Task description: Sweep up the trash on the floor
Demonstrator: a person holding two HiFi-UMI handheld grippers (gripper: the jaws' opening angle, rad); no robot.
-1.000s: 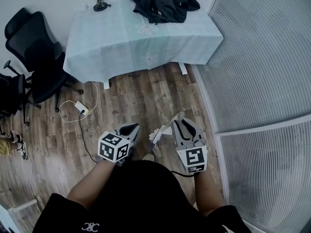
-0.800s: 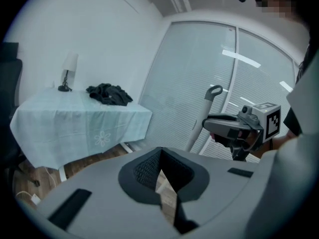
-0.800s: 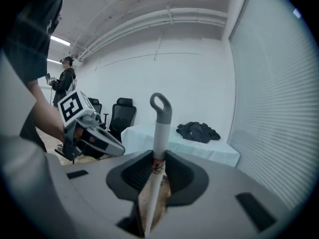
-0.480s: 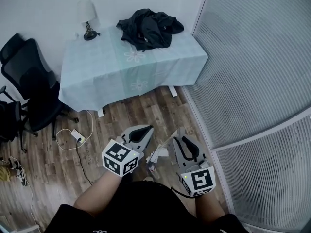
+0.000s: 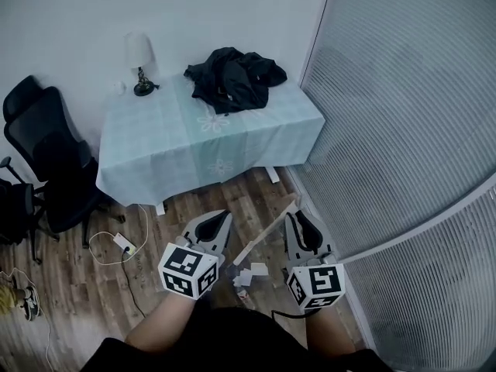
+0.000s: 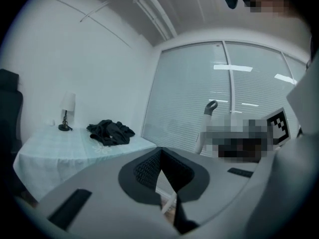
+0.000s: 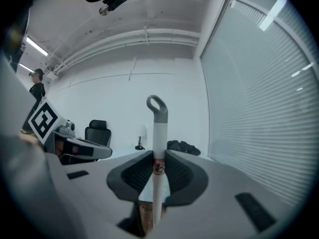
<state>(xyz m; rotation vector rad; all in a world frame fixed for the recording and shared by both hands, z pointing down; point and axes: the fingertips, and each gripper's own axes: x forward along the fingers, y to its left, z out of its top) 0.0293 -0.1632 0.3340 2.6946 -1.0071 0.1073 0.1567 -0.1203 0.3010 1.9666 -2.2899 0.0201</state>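
trash (image 5: 249, 273): white paper scraps on the wood floor (image 5: 93, 285), between the two grippers and toward the floor's glass-wall edge; judged light and soft, likely to scatter, so sweep slowly rather than pinch. right gripper (image 7: 158, 166) grips a stiff, smooth white handle (image 7: 158, 133) mid-shaft, a sound hold. left gripper (image 6: 159, 156) has its jaws closed together, with nothing clearly between them.

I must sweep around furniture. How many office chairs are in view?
2. One black chair stands by the table's left end; a second chair is cut off at the left edge. More may lie out of view.
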